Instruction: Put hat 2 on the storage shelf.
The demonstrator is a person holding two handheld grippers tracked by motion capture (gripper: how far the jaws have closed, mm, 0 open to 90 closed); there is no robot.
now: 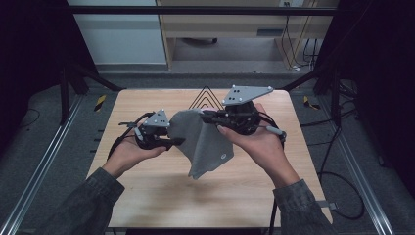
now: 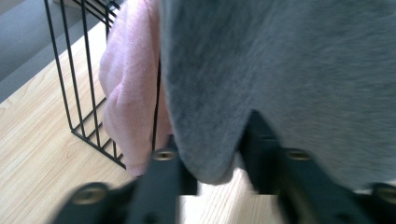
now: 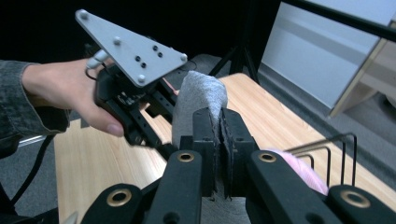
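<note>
No text, label, brand or number can be read anywhere; a small round mark on the grey cloth [image 1: 201,142] is too blurred to make out.

The grey cloth [image 2: 289,79] hides most of the wire rack [image 2: 79,70] and runs off at 12 and 3 o'clock; the left gripper's [image 2: 212,172] jaws are blurred.

Light wooden table [image 1: 147,196]; black wire rack [image 1: 203,95] standing at far edge.
</note>
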